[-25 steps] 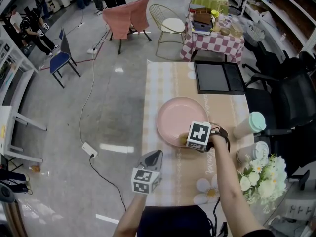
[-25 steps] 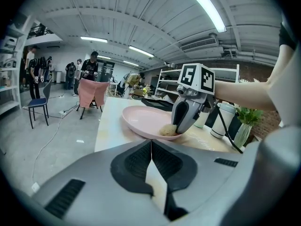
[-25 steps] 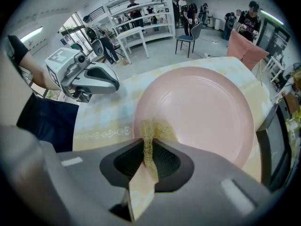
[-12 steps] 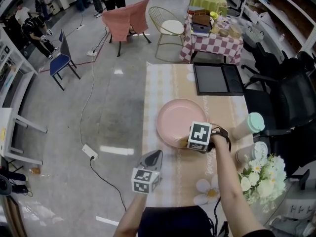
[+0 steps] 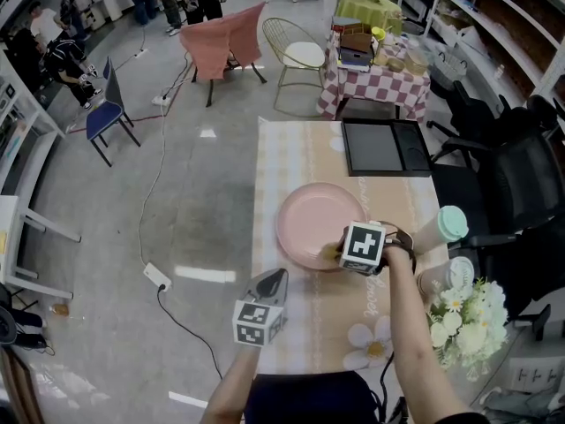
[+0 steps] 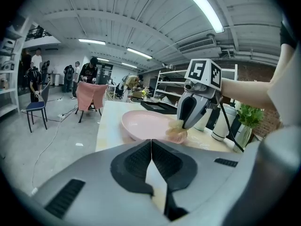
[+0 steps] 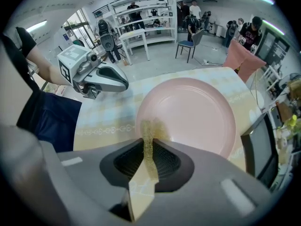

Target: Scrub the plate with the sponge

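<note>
Worktop [image 5: 291, 148], busy workshop | right tongs [image 7: 149, 142] clenched on sponge [image 7: 148, 132], low at plate [image 5: 309, 210] near rim to scrub; left tongs [image 6: 151, 144] clenched empty, parked clear of plate

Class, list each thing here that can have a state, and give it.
Plate: flat on table, right way up.
Sponge: pinched, at the Plate's near rim.
Right gripper: jaws shut on Sponge.
Left gripper: jaws shut, empty.
Cup: upright, lid on.

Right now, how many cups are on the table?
2, both at right: a green-lidded cup, and a second cup nearer the person, beside the flowers. None look hidden.
</note>
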Demonstrator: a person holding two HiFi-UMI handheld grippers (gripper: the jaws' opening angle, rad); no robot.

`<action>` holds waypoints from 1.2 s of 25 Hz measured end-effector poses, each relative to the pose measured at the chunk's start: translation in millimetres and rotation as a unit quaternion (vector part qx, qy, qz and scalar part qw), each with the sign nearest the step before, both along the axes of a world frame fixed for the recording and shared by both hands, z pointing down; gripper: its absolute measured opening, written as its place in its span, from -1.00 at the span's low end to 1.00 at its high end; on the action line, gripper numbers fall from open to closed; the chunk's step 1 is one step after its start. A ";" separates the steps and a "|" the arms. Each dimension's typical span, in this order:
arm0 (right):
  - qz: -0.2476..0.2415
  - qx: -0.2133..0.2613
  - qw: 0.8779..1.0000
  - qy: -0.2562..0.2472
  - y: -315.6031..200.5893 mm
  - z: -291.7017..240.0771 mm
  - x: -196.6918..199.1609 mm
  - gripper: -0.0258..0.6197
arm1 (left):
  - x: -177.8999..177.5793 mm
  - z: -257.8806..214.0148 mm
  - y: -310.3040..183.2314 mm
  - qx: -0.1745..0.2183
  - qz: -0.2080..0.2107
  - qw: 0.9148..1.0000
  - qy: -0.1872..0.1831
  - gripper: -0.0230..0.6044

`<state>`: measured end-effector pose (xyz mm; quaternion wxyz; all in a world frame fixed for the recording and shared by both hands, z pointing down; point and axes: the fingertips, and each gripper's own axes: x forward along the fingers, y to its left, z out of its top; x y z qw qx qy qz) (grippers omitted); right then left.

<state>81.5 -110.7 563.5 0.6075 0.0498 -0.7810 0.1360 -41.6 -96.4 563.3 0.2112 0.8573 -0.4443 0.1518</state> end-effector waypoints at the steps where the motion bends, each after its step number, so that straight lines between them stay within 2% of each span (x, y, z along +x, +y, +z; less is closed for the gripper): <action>1: 0.005 0.012 1.000 0.003 -4.3 0.2 3.9 -0.73 | 0.4 -1.4 -1.2 0.002 0.001 1.000 0.002 -0.89; 7: 0.008 0.127 0.992 -0.011 -47.1 -10.9 0.0 -0.73 | 2.2 -1.8 -5.4 0.001 0.000 1.000 0.004 -0.89; 15: -0.009 0.250 0.967 0.035 -96.6 -9.6 7.8 -0.73 | -5.8 1.1 -14.9 -0.003 -0.013 1.000 0.002 -0.89; 19: -0.010 0.287 0.957 0.045 -116.4 -6.1 8.5 -0.73 | -12.8 4.3 -18.3 -0.011 -0.022 1.000 -0.002 -0.89; 24: -0.018 0.342 0.936 0.086 -138.8 4.3 21.7 -0.73 | -19.3 11.2 -20.7 -0.019 -0.030 0.999 -0.007 -0.89; 30: -0.028 0.347 0.932 0.099 -142.3 15.9 25.6 -0.73 | -17.5 15.8 -25.7 -0.024 -0.033 0.999 -0.005 -0.89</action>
